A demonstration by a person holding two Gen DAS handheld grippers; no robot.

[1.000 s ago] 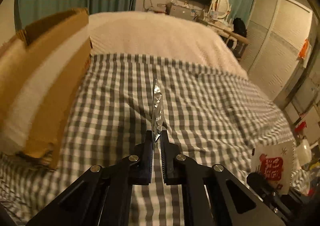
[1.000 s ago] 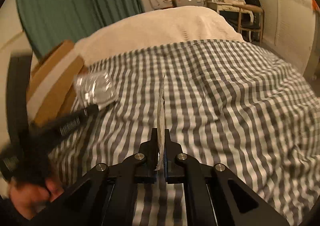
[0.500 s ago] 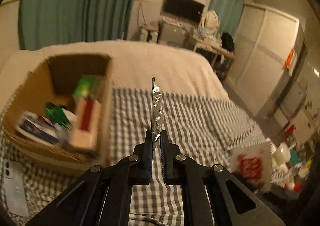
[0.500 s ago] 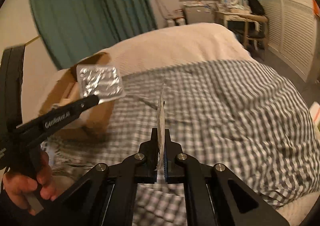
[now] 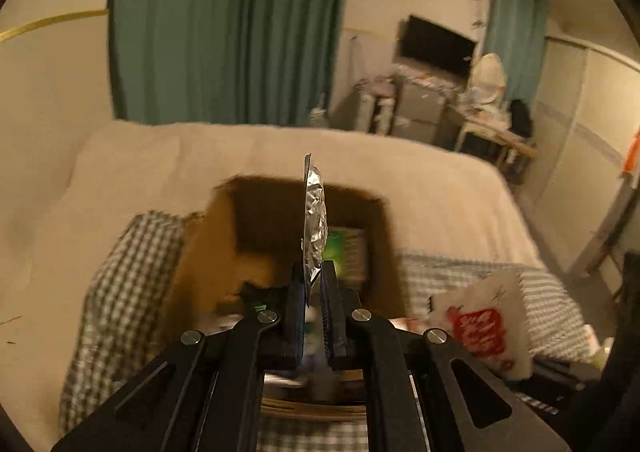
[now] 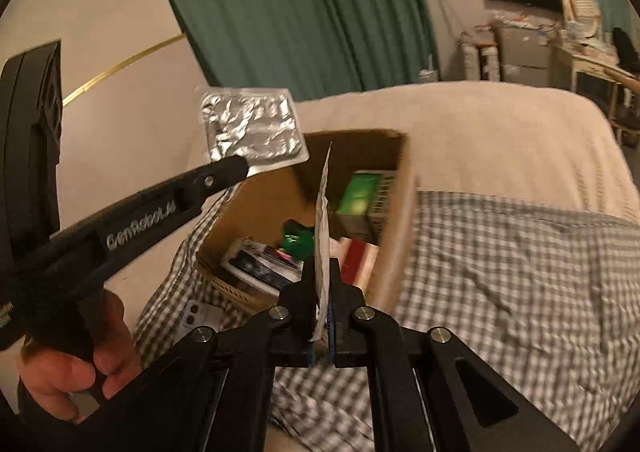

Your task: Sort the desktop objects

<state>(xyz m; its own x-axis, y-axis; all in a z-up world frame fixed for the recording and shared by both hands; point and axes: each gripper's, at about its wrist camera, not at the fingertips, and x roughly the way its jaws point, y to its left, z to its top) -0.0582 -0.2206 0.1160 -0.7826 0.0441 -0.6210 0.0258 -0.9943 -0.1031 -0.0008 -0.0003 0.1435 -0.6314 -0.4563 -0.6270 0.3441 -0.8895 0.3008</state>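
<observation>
already several items seen in cardboard box; foil pill sheet clamped in left gripper, white packet clamped in right gripper, both not yet dropped.

The box mouth stands open at 12 o'clock of both grippers. Its floor is crowded: a green carton at 1 o'clock, a red pack just right of centre, dark packets at 11 o'clock. The walls rise around these. Open checked cover is seen at 3 o'clock. A phone lies at 9 o'clock.
</observation>
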